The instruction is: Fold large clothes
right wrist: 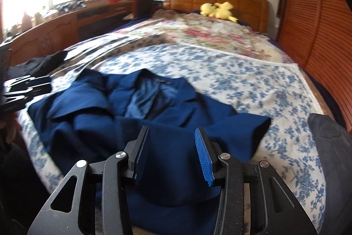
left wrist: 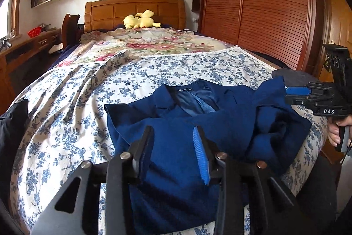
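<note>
2 grippers hang over the foot of the bed, and I see both sets of jaws parted with nothing pinched between them. From my left wrist camera, the left gripper [left wrist: 173, 151] points down at the navy blue jacket [left wrist: 180, 116], its blue ribbed pads standing apart above the cloth; I cannot tell whether the fingertips brush the fabric. From my right wrist camera, the right gripper [right wrist: 172, 153] is released too, its pads spread over the jacket's near hem.

The jacket lies front up on the blue floral sheet [left wrist: 66, 116], collar toward the headboard, with the paler lining showing at the open neck. 1 sleeve lies bunched and folded across the body on the right side in the left view, and the near edge of the garment hangs over the end of the mattress. In the left view the right gripper juts in from the right edge, held by a hand [left wrist: 335, 131], level with that bunched sleeve.

Farther up the bed lies a pink floral blanket [left wrist: 154, 43], and a yellow plush toy [left wrist: 140, 20] rests against the wooden headboard [left wrist: 134, 8]. A dark garment [right wrist: 39, 64] lies on the sheet well to the jacket's left, and another dark grey garment [right wrist: 332, 147] sits at the right corner. A slatted wooden wardrobe [left wrist: 264, 3] stands beside the bed.
</note>
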Available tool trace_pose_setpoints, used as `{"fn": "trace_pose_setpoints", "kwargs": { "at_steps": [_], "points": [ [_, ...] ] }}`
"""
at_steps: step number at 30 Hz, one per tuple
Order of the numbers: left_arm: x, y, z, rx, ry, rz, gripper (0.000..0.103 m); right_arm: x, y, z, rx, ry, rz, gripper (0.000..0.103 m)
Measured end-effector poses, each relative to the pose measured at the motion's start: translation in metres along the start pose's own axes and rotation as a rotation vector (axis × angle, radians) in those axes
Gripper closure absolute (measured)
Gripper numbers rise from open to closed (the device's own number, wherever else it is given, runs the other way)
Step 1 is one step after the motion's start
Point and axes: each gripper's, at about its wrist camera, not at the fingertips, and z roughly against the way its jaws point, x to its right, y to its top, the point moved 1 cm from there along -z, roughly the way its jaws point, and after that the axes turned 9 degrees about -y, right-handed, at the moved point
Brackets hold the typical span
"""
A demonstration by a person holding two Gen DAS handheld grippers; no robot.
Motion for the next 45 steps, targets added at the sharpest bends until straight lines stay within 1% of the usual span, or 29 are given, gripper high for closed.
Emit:
{"fn": "trace_pose_setpoints", "kwargs": {
  "at_steps": [1, 5, 10, 14, 19, 23, 24, 25, 26, 27, 29, 33, 37, 45],
  "points": [
    [0.0, 0.0, 0.001, 0.002, 0.005, -0.001, 0.065, -0.005, 0.0, 0.002, -0.004, 0.012, 0.007, 0.061],
    [0.0, -0.001, 0.006, 0.012, 0.007, 0.003, 0.053, -0.022, -0.003, 0.007, -0.015, 0.049, 0.04, 0.061],
    [-0.002, -0.004, 0.008, 0.015, 0.021, 0.014, 0.052, -0.033, -0.007, 0.007, -0.041, 0.075, 0.065, 0.061],
    [-0.004, -0.006, 0.006, 0.011, 0.036, 0.024, 0.052, -0.037, -0.013, 0.005, -0.07, 0.066, 0.092, 0.061],
    [-0.006, -0.006, 0.009, 0.013, 0.044, 0.028, 0.051, -0.03, -0.029, -0.012, -0.159, 0.033, 0.116, 0.061],
    [-0.007, -0.007, 0.009, 0.013, 0.048, 0.032, 0.051, -0.013, -0.04, -0.024, -0.198, 0.028, 0.07, 0.061],
    [-0.009, -0.007, 0.009, 0.012, 0.05, 0.033, 0.051, -0.01, -0.041, -0.026, -0.204, 0.027, 0.063, 0.064],
    [-0.01, -0.007, 0.008, 0.012, 0.054, 0.034, 0.051, -0.006, -0.042, -0.028, -0.201, 0.03, 0.057, 0.071],
    [-0.011, -0.007, 0.008, 0.012, 0.057, 0.036, 0.051, -0.004, -0.042, -0.029, -0.196, 0.036, 0.054, 0.084],
    [-0.012, -0.007, 0.008, 0.013, 0.058, 0.038, 0.051, -0.001, -0.04, -0.03, -0.191, 0.045, 0.053, 0.093],
    [-0.014, -0.007, 0.007, 0.015, 0.062, 0.042, 0.051, 0.005, -0.033, -0.031, -0.158, 0.091, 0.024, 0.097],
    [-0.019, -0.005, 0.008, 0.023, 0.071, 0.054, 0.051, 0.01, -0.009, -0.034, -0.098, 0.08, 0.001, 0.099],
    [-0.027, -0.005, 0.005, 0.015, 0.078, 0.073, 0.051, 0.005, 0.024, -0.048, -0.046, 0.063, 0.044, 0.1],
    [-0.046, -0.006, 0.008, 0.021, 0.104, 0.097, 0.051, -0.023, 0.088, -0.095, 0.006, 0.014, 0.153, 0.101]
  ]
}}
